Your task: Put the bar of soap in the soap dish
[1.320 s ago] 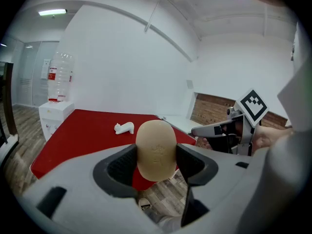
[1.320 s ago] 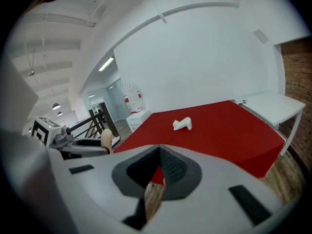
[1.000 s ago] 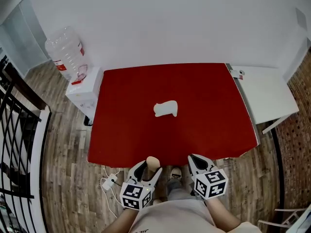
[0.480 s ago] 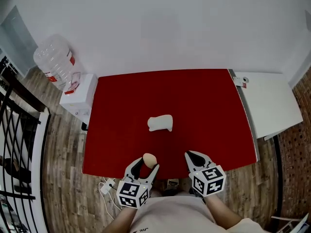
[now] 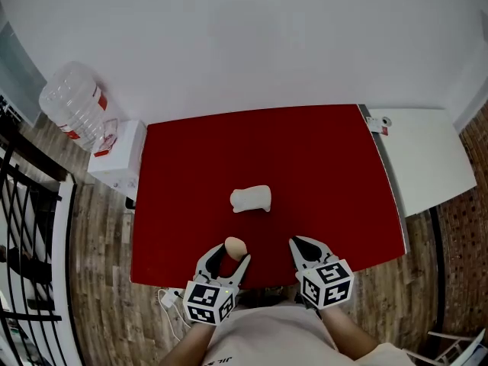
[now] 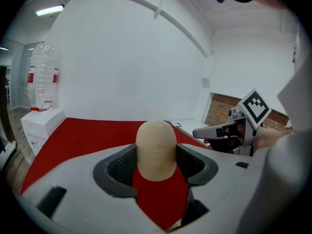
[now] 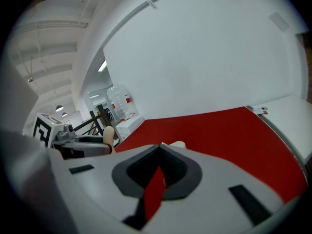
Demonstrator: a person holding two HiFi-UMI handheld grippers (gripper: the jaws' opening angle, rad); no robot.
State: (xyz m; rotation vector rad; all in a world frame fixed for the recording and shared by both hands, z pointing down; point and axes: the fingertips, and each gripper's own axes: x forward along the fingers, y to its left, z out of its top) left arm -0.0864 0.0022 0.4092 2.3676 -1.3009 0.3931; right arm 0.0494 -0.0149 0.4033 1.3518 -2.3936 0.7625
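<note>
A beige oval bar of soap (image 5: 235,245) stands upright between the pads of my left gripper (image 5: 231,255), which is shut on it; the left gripper view shows the soap (image 6: 156,150) pressed on both sides. The white soap dish (image 5: 250,198) lies near the middle of the red table (image 5: 320,166), a short way beyond the soap. My right gripper (image 5: 303,248) hovers over the table's near edge to the right, jaws together with nothing in them. In the right gripper view only a sliver of the dish (image 7: 176,144) peeks over the jaws.
A large water bottle (image 5: 70,101) sits on a white dispenser (image 5: 116,158) left of the table. A white side table (image 5: 423,158) adjoins the right edge, with a small object (image 5: 377,122) at its corner. A black railing (image 5: 23,219) runs along the far left.
Both grippers have moved forward from over the floor to over the table's near edge, the soap still held in the left one. The dish has not moved on the table.
</note>
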